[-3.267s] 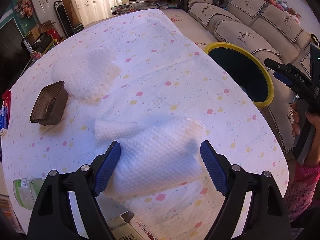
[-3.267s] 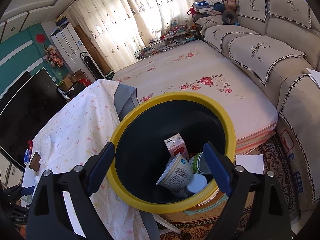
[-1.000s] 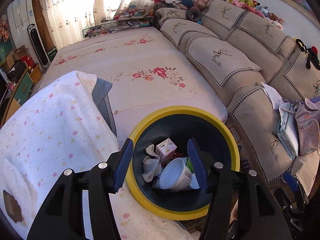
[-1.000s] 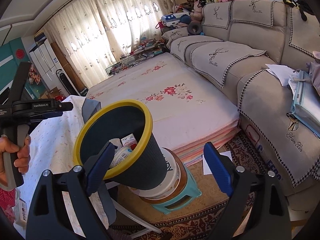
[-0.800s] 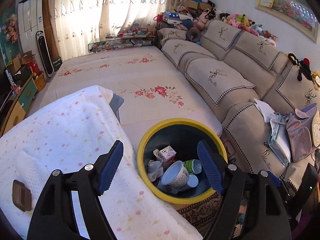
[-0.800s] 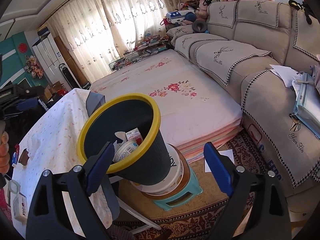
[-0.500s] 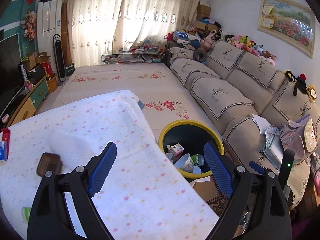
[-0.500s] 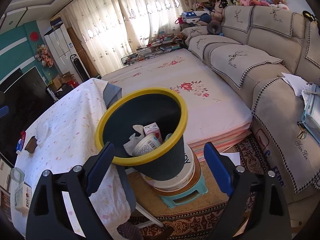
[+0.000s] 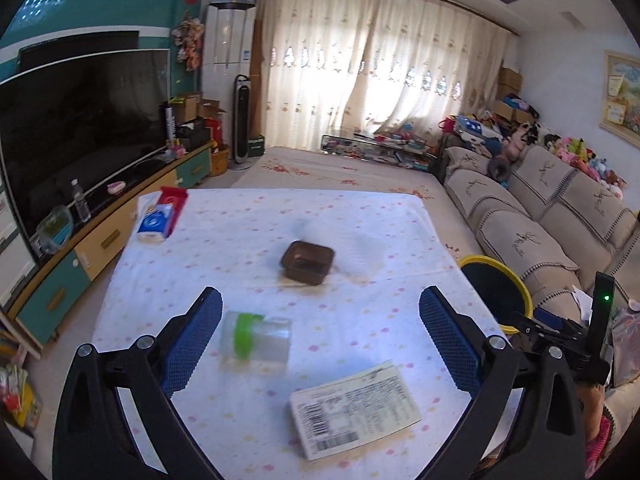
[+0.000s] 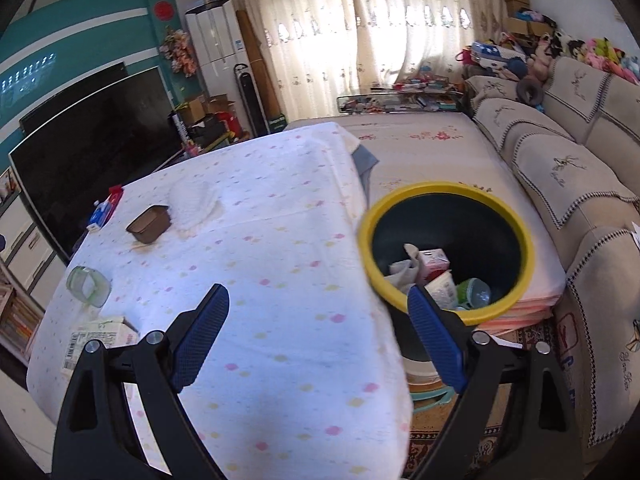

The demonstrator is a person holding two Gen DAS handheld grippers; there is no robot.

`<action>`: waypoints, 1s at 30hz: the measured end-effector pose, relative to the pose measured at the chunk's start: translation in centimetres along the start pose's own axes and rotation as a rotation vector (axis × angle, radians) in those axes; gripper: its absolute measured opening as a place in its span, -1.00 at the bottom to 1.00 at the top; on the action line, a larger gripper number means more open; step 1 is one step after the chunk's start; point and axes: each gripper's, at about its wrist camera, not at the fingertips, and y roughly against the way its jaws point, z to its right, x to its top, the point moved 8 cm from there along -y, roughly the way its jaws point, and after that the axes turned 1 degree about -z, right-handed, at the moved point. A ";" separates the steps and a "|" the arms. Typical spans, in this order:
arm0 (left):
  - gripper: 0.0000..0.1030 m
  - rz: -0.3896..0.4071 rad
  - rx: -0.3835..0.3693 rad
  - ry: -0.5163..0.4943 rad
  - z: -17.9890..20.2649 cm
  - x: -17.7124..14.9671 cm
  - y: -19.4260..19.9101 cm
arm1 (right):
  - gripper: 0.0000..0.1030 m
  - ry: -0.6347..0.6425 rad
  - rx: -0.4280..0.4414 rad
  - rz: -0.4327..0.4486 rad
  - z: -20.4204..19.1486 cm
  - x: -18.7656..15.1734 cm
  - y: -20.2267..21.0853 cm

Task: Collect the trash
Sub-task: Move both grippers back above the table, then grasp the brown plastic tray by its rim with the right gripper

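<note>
Surface fills my left view; bin with trash sits at three o'clock beside it. Carton lies near six, clear cup at nine, brown tray toward twelve. Left tool and right tool both gape, empty.

A white cloth dotted with pink and yellow spots covers the desk. Along the left wall a large black television screen stands on a low teal and yellow cabinet. Cream lace curtains glow with daylight at the far end. A beige cushioned sofa runs down the right side, soft toys piled along its back
</note>
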 end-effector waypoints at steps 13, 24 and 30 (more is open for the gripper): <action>0.89 -0.009 0.060 0.116 -8.4 -3.5 1.0 | 0.67 0.242 0.206 -0.067 -17.1 4.2 -6.3; 0.89 -0.037 0.079 0.185 -12.4 -4.0 -1.3 | -0.03 0.408 0.289 -0.200 -26.6 4.8 -13.7; 0.89 -0.052 0.085 0.201 -13.6 -4.4 -2.1 | -0.07 0.475 0.244 -0.259 -28.4 4.0 -17.2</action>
